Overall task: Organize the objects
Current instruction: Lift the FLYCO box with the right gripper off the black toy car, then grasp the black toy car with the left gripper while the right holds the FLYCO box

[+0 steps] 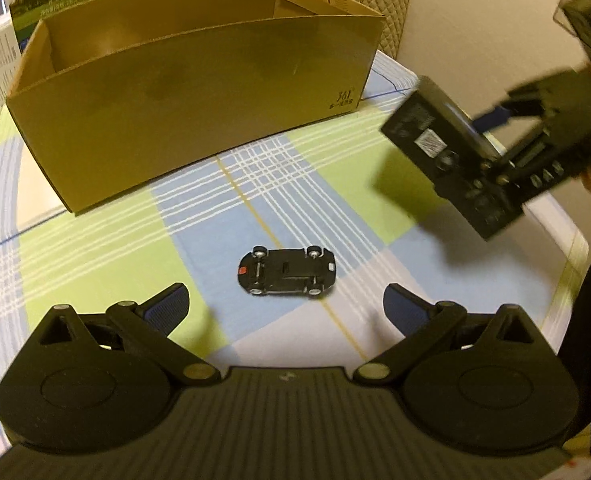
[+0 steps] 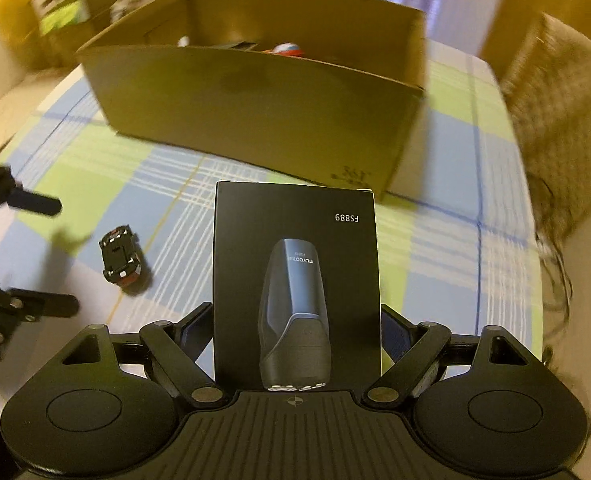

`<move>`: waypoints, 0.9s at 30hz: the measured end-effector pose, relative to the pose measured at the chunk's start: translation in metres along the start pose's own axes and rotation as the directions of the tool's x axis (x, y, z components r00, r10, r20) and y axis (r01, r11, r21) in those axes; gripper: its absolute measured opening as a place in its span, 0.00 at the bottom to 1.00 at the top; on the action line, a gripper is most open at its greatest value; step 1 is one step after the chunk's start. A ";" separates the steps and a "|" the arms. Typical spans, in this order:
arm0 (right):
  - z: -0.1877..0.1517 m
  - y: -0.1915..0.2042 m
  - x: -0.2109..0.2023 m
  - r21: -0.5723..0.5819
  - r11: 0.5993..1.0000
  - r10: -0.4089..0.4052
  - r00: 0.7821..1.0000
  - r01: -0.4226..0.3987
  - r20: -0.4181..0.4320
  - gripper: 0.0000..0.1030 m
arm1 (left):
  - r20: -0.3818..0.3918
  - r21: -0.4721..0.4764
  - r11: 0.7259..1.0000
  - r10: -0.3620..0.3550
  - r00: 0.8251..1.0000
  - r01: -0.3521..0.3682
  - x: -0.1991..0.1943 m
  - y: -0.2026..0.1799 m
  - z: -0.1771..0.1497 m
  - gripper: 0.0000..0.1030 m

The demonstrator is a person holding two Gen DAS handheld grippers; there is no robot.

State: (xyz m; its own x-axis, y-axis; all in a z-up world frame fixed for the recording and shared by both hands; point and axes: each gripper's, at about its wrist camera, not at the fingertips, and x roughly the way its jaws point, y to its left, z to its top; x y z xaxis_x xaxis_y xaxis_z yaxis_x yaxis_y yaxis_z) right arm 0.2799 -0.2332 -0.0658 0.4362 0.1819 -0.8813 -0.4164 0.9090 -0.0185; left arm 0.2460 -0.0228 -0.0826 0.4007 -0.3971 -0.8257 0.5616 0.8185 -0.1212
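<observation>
- The right gripper (image 2: 295, 344) is clamped on a black shaver box (image 2: 295, 280), a flat, smooth carton with a printed shaver and "FS889" on its face. It is held clear of the worktop (image 2: 435, 264), one blue pad on each side edge.
- The box's long axis runs forward along the fingers, pointing straight at the cardboard box (image 2: 255, 112), which stands toward the far edge of the worktop. I judge the coming move turns on this: the carton must rise above the near wall before it can go in.
- The cardboard box is open-topped, plain brown corrugated board with a matte, slightly scuffed wall. Something red and white shows inside over the rim; I cannot tell what it is.
- The left gripper (image 1: 287, 308) is spread wide and grasps nothing, its ribbed blue pads (image 1: 167, 308) apart.
- A small black toy car (image 1: 286, 271) lies upside down on the worktop just ahead of the left gripper, between its fingers' lines, wheels up. Its long axis lies crosswise to the fingers, so a turn of the wrist may suit a grip across its narrow sides. The left gripper is much the nearer one.
- The worktop carries a checked cloth in green, blue and white, soft and flat.
- The shaver box looks light and rigid; the toy car is hard and glossy and may skid.
</observation>
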 end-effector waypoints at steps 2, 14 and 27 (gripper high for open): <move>-0.005 0.001 -0.006 0.039 0.999 -0.013 1.000 0.012 0.012 0.79 | -0.007 -0.001 1.000 -0.006 1.000 0.006 0.004 0.000 0.002 0.98; -0.022 -0.003 -0.013 0.104 0.992 -0.072 0.997 0.068 0.031 0.79 | -0.032 0.002 1.000 -0.020 0.999 0.020 0.031 0.010 0.017 0.86; -0.022 -0.007 -0.009 0.127 0.990 -0.067 0.997 0.062 0.034 0.79 | -0.071 0.012 0.998 -0.056 0.996 0.057 0.046 0.006 0.015 0.69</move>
State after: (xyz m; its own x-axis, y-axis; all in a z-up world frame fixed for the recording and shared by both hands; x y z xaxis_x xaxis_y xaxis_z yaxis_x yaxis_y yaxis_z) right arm 0.2618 -0.2496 -0.0683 0.4897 0.1331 -0.8617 -0.2837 0.9588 -0.0131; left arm 0.2787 -0.0426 -0.1131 0.3164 -0.4115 -0.8547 0.5921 0.7896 -0.1610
